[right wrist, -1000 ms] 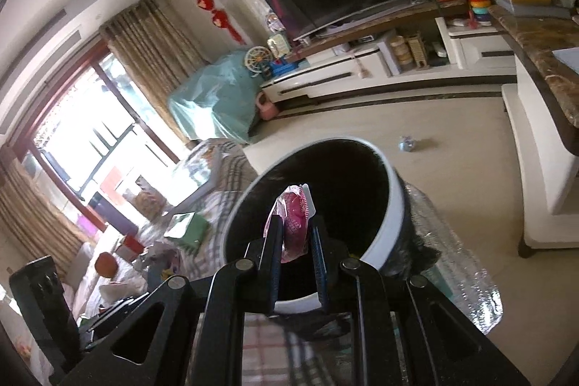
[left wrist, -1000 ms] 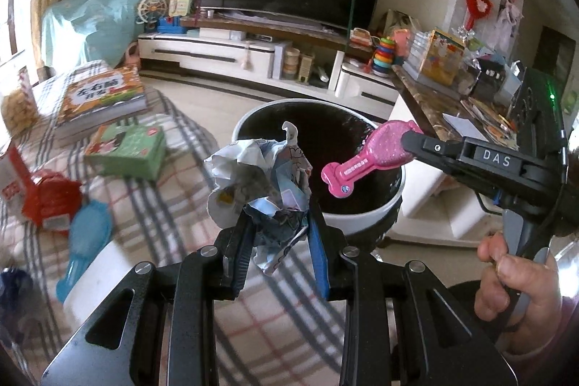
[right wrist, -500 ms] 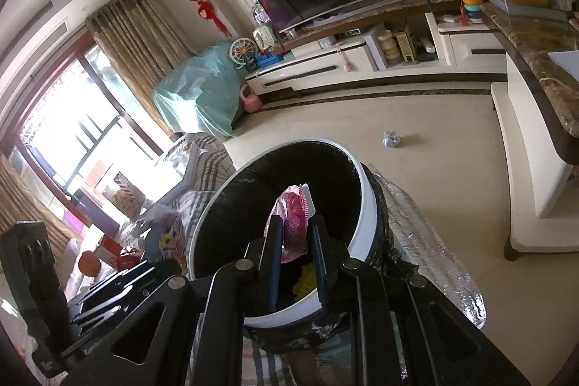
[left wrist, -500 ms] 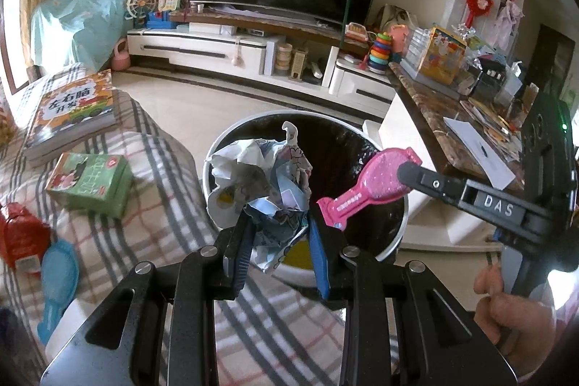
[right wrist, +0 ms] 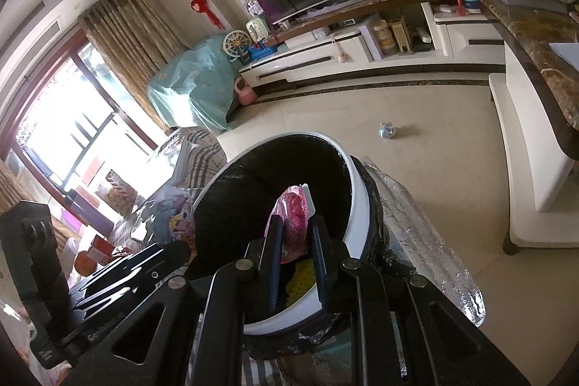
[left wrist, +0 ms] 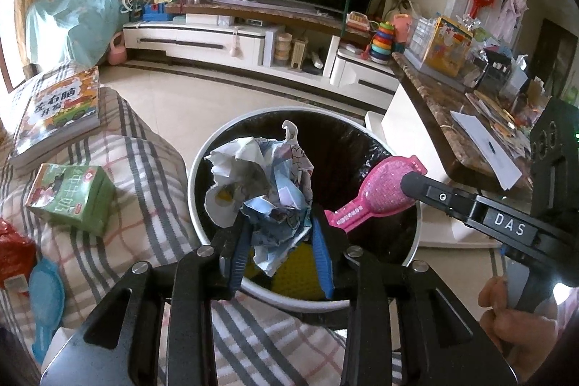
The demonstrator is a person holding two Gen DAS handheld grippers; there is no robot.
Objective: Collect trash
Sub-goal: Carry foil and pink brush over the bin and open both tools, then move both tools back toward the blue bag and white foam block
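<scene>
My left gripper (left wrist: pixel 280 223) is shut on a crumpled paper ball (left wrist: pixel 260 183), white and blue, held over the near edge of the trash bin (left wrist: pixel 202 165). The bin has a white rim and a black liner, with something yellow at its bottom. My right gripper (right wrist: pixel 296 227) is shut on a pink plastic package (right wrist: pixel 294 223), which also shows in the left wrist view (left wrist: pixel 376 194) over the bin's right side. The bin (right wrist: pixel 356 190) fills the middle of the right wrist view. The left gripper's body (right wrist: pixel 108 281) shows at lower left there.
A plaid-covered surface (left wrist: pixel 137 198) lies left of the bin with a green box (left wrist: pixel 68 198), a book (left wrist: pixel 58 111), a red packet (left wrist: pixel 14 252) and a blue item (left wrist: pixel 45 295). A small wad (right wrist: pixel 388 131) lies on the floor. A marble counter (left wrist: pixel 452 118) stands right.
Both grippers have moved nearer over the bin, which now looks larger and lower in both views. Both holds are unchanged.
</scene>
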